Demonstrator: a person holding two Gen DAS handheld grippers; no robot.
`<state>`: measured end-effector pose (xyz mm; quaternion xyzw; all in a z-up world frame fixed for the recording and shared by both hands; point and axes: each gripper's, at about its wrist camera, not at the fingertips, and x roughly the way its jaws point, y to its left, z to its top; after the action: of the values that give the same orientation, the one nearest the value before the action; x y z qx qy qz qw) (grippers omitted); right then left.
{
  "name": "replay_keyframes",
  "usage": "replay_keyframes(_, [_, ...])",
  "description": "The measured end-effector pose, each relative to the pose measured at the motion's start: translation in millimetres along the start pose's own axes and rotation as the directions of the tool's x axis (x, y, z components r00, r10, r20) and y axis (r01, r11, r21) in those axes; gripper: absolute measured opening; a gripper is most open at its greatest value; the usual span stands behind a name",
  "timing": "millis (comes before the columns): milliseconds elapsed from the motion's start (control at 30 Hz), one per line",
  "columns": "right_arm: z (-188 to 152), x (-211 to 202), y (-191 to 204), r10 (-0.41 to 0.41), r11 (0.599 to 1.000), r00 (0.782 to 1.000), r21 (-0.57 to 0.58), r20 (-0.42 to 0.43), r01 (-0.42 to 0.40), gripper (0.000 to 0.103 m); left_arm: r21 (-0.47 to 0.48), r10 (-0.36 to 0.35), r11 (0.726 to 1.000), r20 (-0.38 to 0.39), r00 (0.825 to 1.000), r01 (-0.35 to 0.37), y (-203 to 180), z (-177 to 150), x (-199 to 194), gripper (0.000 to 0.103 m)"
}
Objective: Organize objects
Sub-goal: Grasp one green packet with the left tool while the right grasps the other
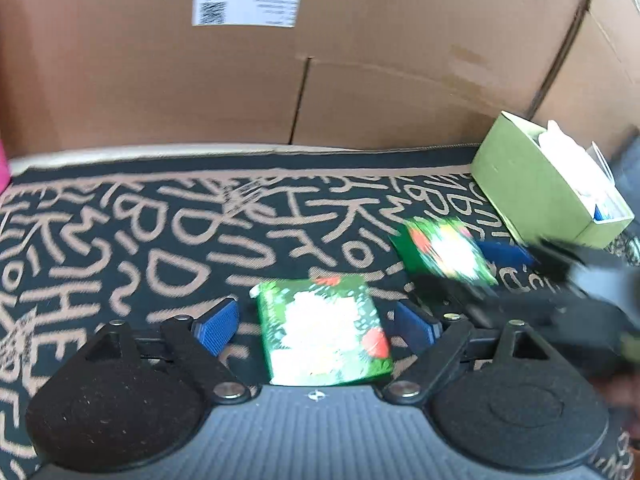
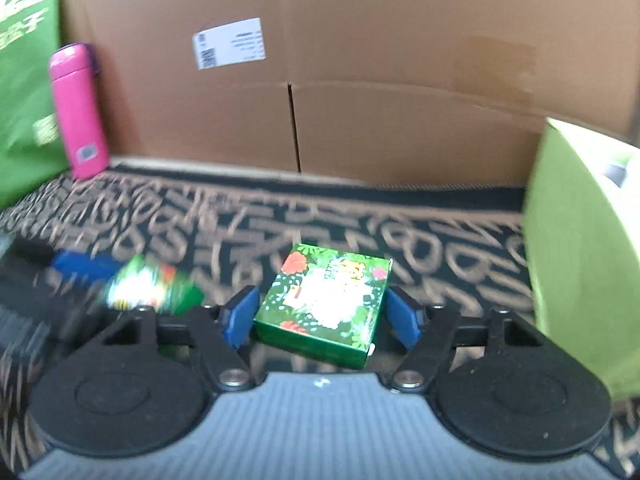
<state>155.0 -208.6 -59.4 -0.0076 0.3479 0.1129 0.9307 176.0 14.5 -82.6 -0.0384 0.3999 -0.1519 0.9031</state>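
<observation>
While both tools hover low over the patterned black-and-tan cloth point(image 1: 168, 232) on the table, each one has a small green floral box between its blue pads. The left tool point(image 1: 316, 324) stands wide open: its pads sit clear of the box on either side, with cloth showing in both gaps. That left-hand box point(image 1: 324, 332) lies flat on the cloth, its near edge hidden behind the tool's grey body.

The right tool point(image 2: 320, 316) is also spread, though less loosely. Its left pad point(image 2: 240, 316) is very close to the edge of the second floral box point(image 2: 326, 300), and its right pad is just beside the opposite edge; whether either pad actually touches, I cannot tell. This box sits turned at an angle between the pads, and I cannot say for sure whether it rests on the cloth or is lifted.

From the left wrist view the right tool shows as a blurred dark shape on the right with the second box at its tip, near an open light green carton point(image 1: 536, 184) with white contents. A large cardboard box point(image 2: 360, 80) with a white label stands behind everything. At far left, a pink bottle point(image 2: 78, 112) stands upright beside a green bag point(image 2: 28, 80).
</observation>
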Motion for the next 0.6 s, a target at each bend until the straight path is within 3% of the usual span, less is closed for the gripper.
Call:
replay_keyframes(67, [-15.4,-21.2,-7.4,0.022,1.000,1.000,-0.010,-0.008,-0.022,0.069,0.049,0.018,0.999,0.005,1.000,-0.018,-7.4,-0.5,4.2,0.088])
replay_keyframes(100, [-21.1,-29.9,-8.5,0.031,0.999,0.999,-0.015,-0.016,-0.031,0.069,0.083,0.018,0.996,0.008,1.000,-0.019,-11.0,-2.1,5.1,0.082])
replay_keyframes(133, [-27.2,-39.2,-11.0,0.042,0.999,0.999,-0.008,-0.028,-0.042,0.069,0.130,0.020,0.991,0.011,1.000,-0.021,-14.7,-4.3,4.4,0.069])
replay_keyframes(233, [-38.9,-60.0,-3.7,0.062,0.998,0.997,-0.020,-0.046,-0.063,0.069,0.249,-0.040,0.967,-0.025,0.999,0.045,-25.2,-12.9,-3.5,0.069])
replay_keyframes(333, [-45.4,-73.0,6.4,0.021,1.000,0.999,-0.009,-0.038,-0.021,0.084,0.314,-0.056,0.947,-0.051,0.997,0.069,-34.5,-24.9,-14.6,0.070])
replay_keyframes(467, [-43.2,-71.8,13.1,0.019,0.999,1.000,0.043,-0.004,-0.019,0.084,0.298,0.011,0.955,-0.026,1.000,-0.003,-40.4,-34.2,-18.5,0.077])
replay_keyframes(600, [-36.1,-54.9,12.8,-0.040,0.998,0.999,0.058,0.004,0.039,0.083,0.241,0.080,0.967,-0.008,0.997,-0.076,-38.9,-36.2,-15.7,0.083])
